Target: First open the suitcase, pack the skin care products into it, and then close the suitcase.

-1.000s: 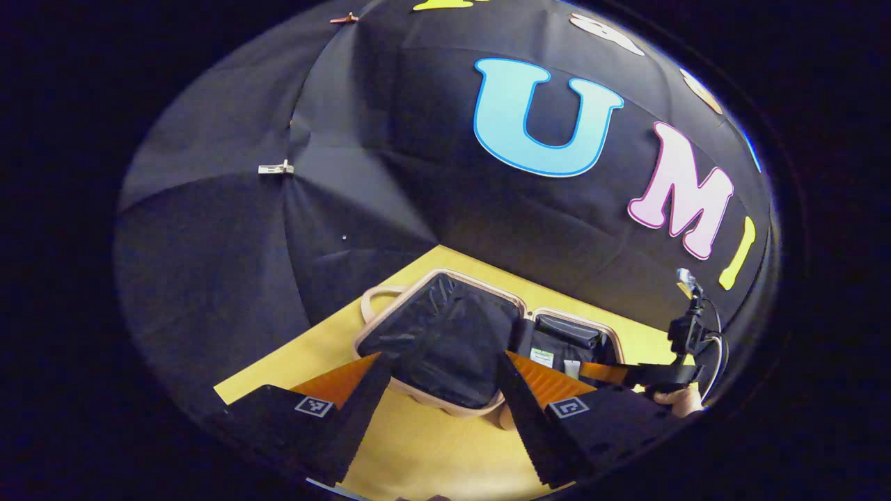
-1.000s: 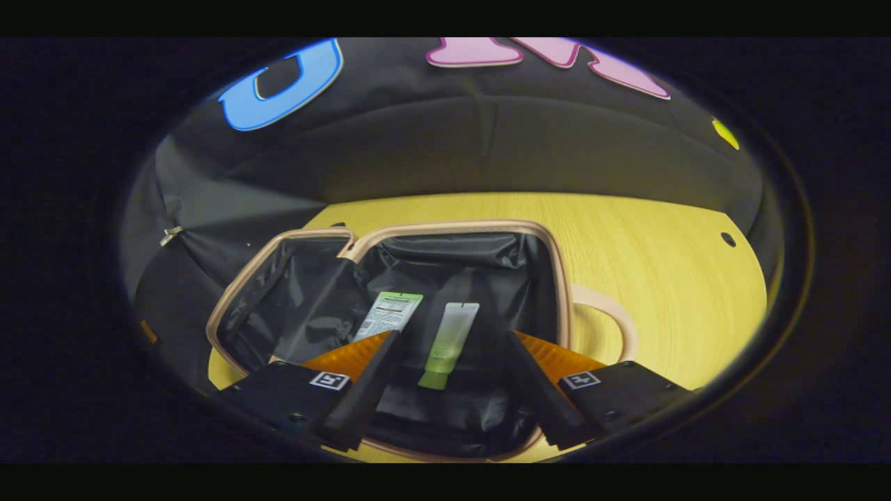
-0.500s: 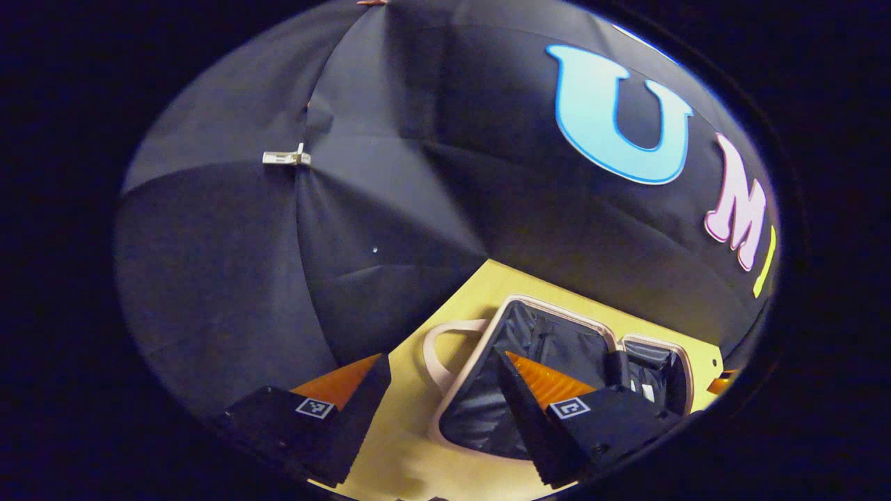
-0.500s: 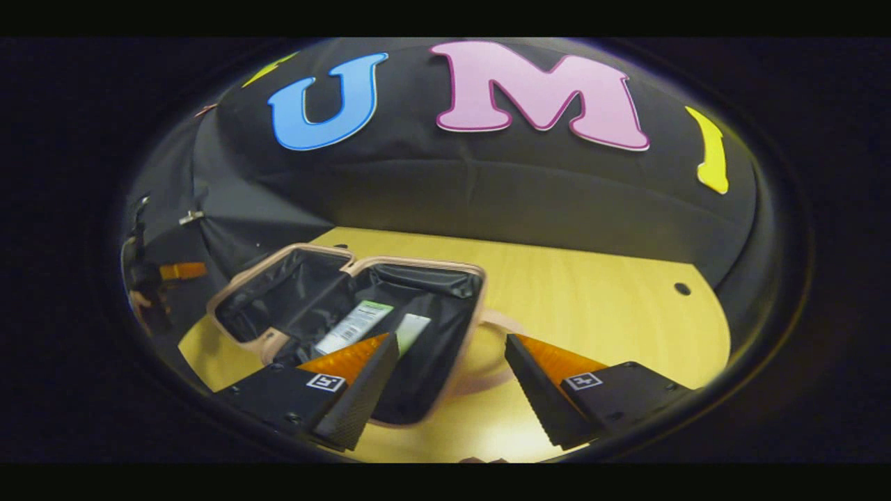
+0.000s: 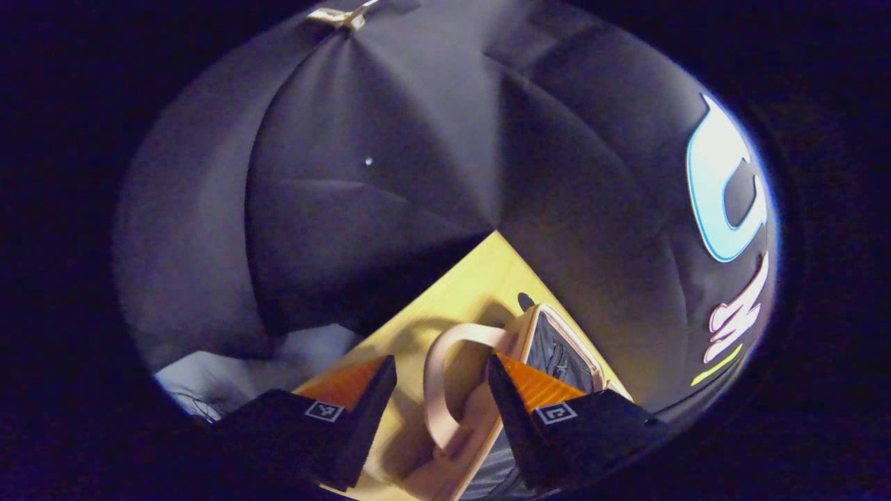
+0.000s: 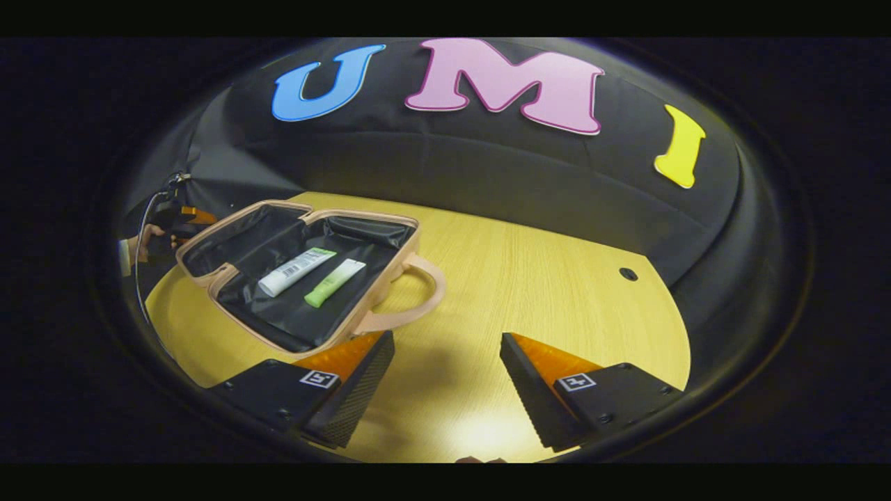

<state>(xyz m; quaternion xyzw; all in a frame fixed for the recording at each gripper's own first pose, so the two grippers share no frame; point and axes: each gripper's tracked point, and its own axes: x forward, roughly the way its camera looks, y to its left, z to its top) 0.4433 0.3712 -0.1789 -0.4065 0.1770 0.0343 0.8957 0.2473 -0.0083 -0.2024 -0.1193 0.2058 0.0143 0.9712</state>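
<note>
— Where's the suitcase?
— Open on the table, two tubes inside, seen from the right gripper, fingers apart.
— Left gripper?
— Spread, empty, straddling the handle.

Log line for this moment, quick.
suitcase: open on table | white tube, green tube: inside | left gripper: open, straddling handle | right gripper: open, empty
</note>
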